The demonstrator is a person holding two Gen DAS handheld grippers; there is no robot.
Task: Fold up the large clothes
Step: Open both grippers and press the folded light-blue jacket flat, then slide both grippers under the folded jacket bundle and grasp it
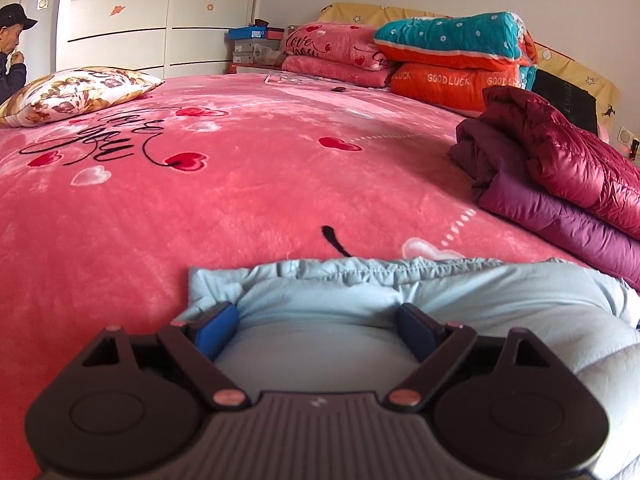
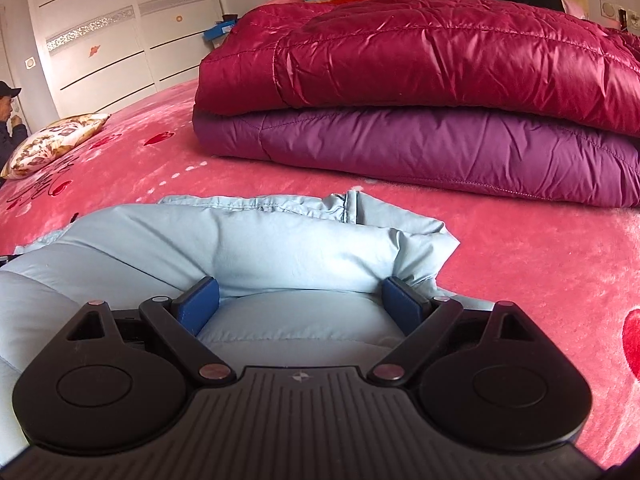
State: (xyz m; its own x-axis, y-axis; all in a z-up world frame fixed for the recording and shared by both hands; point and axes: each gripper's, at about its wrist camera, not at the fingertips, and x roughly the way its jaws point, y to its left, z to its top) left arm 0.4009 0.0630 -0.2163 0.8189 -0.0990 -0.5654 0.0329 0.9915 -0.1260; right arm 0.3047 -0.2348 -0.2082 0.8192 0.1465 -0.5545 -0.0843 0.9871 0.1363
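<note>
My left claw (image 1: 316, 326) and right claw (image 2: 300, 300) stood released over the pale blue jacket (image 2: 248, 240). It lay on the pink bed (image 1: 240, 208). Two folded jackets (image 2: 420, 92) were stacked near it.

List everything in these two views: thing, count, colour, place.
down jacket: 1, pale blue, near bed edge, under both grippers
folded down jackets: 2, dark red atop purple, right
bedspread: 1, pink, hearts
pillow: 1, floral, far left
folded quilts: pink, teal-orange, by headboard
wardrobe: white, far wall
boxes: stacked, far corner
seated person: 1, dark cap, far left
left gripper: jaws wide open
right gripper: jaws wide open
</note>
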